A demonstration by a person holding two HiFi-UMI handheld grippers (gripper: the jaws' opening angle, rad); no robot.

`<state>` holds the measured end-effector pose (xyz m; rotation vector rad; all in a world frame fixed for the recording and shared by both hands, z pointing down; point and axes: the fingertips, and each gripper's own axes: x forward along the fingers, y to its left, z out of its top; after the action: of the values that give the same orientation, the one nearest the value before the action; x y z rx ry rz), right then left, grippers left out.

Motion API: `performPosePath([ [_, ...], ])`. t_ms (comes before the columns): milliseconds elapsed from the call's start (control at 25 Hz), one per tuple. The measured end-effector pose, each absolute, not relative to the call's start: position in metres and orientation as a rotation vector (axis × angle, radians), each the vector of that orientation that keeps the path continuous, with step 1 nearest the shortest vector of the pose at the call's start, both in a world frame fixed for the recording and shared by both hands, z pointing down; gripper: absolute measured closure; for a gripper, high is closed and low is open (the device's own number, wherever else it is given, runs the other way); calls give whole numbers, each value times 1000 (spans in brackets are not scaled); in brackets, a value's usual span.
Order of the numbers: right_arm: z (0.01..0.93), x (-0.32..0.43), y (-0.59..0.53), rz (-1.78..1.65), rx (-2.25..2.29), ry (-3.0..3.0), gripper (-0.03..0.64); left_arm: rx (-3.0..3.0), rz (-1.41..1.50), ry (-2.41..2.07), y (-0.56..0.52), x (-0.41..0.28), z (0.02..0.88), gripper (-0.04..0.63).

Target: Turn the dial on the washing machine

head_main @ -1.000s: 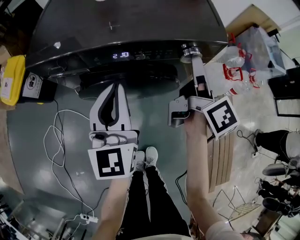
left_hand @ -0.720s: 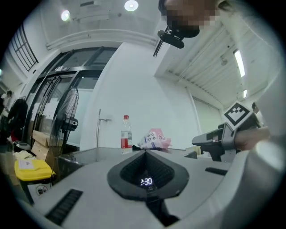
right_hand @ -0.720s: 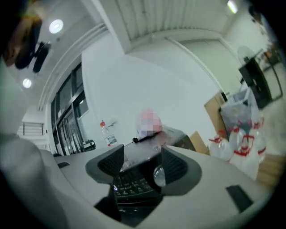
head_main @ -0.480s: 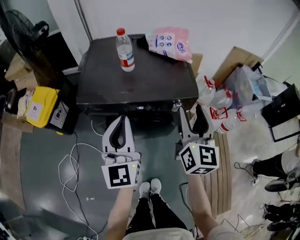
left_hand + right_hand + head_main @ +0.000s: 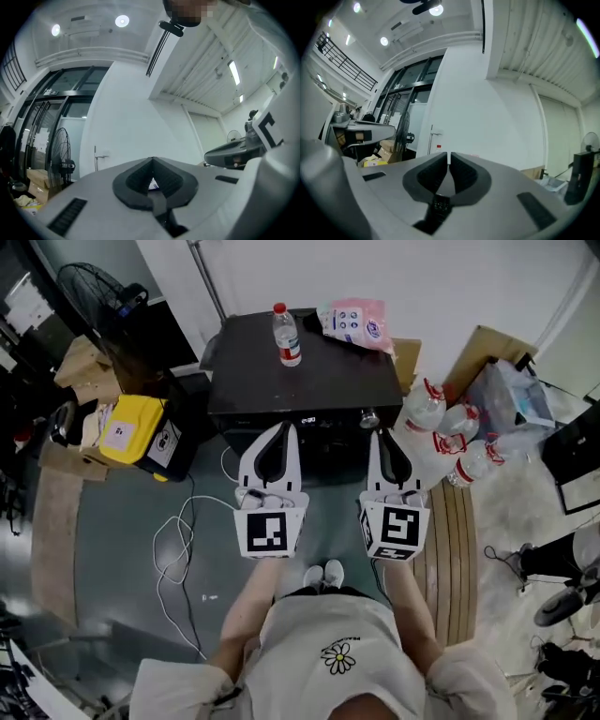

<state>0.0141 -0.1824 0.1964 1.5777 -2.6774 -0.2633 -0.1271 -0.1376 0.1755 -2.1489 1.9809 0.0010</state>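
The dark washing machine (image 5: 309, 381) stands at the top middle of the head view, with its silver dial (image 5: 368, 417) at the right end of the front panel. My right gripper (image 5: 386, 434) points at the machine just below and right of the dial, apart from it. Its jaws are closing to a thin slit with nothing between them, which the right gripper view (image 5: 449, 154) also shows. My left gripper (image 5: 279, 427) hangs before the panel's middle, shut and empty, as the left gripper view (image 5: 152, 160) confirms.
A water bottle (image 5: 288, 336) and a pink pack (image 5: 356, 324) lie on the machine's lid. Several large bottles (image 5: 450, 427) and a wooden pallet (image 5: 459, 549) are at the right. A yellow box (image 5: 127, 432), a fan (image 5: 94, 296) and white cable (image 5: 178, 540) are at the left.
The right gripper has come off the dial, drawn back and closed. The person has stepped back, so the machine looks smaller and farther. The left gripper stays shut.
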Motion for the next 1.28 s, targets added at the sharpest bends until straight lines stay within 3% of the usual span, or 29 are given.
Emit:
performPosePath([
  [120, 201, 22, -160, -330, 1567, -2648, 612, -2185, -2, 1958, -116, -114, 184, 597],
  [560, 239, 29, -107, -377, 1461, -2646, 612, -2165, 85, 2043, -82, -105, 208, 597],
  [1280, 229, 42, -122, -366, 1537, -2637, 612, -2171, 71, 2014, -90, -98, 205, 597],
])
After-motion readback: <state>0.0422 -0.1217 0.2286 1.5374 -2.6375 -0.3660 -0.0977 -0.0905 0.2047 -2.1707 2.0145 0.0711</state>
